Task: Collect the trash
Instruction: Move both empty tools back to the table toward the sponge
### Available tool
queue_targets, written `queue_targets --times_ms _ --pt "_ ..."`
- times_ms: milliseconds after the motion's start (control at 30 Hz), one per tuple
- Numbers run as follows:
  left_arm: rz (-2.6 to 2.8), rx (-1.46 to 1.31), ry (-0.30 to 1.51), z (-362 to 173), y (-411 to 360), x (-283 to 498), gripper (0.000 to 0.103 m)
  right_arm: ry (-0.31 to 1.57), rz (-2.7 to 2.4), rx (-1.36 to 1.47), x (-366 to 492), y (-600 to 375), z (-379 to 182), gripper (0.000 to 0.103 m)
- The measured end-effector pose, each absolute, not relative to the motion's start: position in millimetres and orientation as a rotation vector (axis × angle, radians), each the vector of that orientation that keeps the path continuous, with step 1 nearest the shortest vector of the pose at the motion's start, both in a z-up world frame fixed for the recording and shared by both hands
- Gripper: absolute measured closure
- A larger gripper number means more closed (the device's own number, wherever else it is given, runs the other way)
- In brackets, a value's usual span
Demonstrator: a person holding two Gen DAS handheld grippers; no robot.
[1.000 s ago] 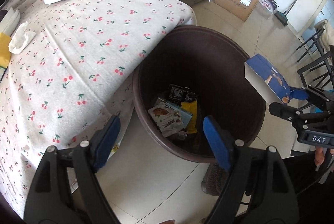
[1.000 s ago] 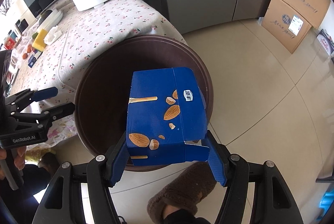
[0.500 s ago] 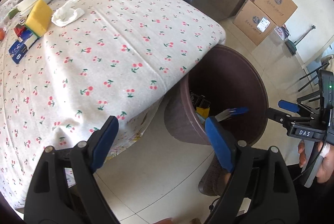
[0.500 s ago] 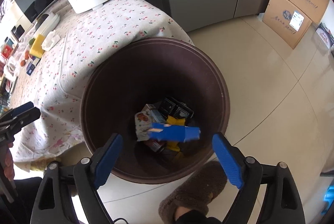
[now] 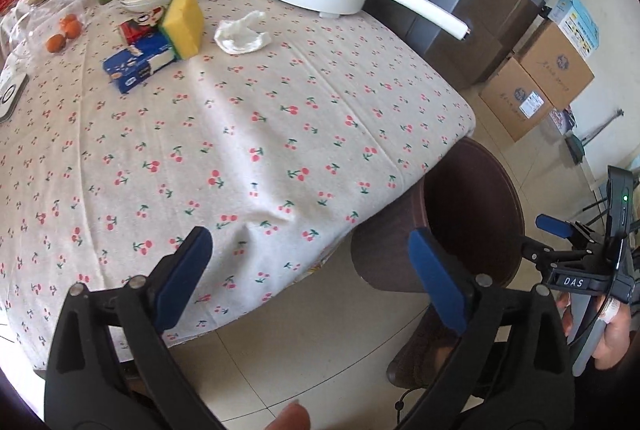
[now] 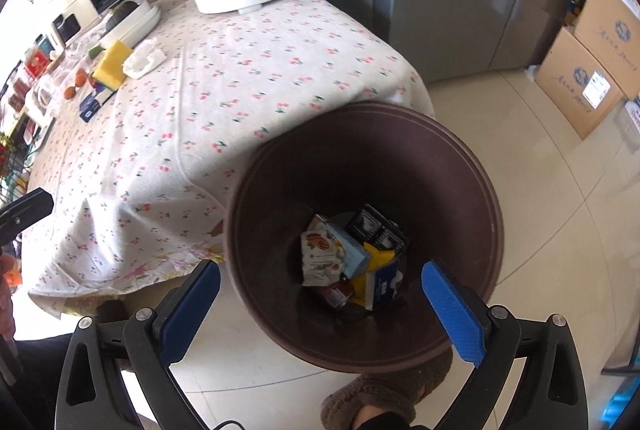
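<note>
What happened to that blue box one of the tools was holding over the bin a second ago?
The right tool let it go: the blue box now lies in the brown bin among the other wrappers, and the tool's jaws are opening, empty. The left tool swung from the bin toward the table, also opening, empty. Bin and table items stayed put.

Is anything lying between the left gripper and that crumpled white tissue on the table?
Nothing visible: only bare cherry-print tablecloth lies between the empty, opening left gripper and the crumpled white tissue. The yellow sponge sits beside the tissue, off that path.
</note>
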State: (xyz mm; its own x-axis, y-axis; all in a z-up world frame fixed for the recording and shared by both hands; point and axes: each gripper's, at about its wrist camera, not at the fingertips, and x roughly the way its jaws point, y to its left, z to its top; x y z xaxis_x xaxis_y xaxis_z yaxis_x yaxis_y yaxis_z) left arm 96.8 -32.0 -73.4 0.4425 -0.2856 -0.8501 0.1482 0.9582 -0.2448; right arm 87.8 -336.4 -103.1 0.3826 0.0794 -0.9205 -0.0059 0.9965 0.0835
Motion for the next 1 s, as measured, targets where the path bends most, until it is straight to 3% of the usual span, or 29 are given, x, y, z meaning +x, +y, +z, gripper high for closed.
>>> queue_targets --times_ms 767,1000 --pt "0.063 -0.283 0.977 -31 81 135 0.001 1.048 0.180 0.068 168 -222 -36 0.000" --pt "0.226 -0.326 0.950 -52 116 180 0.001 1.037 0.192 0.140 215 -203 -46 0.000"
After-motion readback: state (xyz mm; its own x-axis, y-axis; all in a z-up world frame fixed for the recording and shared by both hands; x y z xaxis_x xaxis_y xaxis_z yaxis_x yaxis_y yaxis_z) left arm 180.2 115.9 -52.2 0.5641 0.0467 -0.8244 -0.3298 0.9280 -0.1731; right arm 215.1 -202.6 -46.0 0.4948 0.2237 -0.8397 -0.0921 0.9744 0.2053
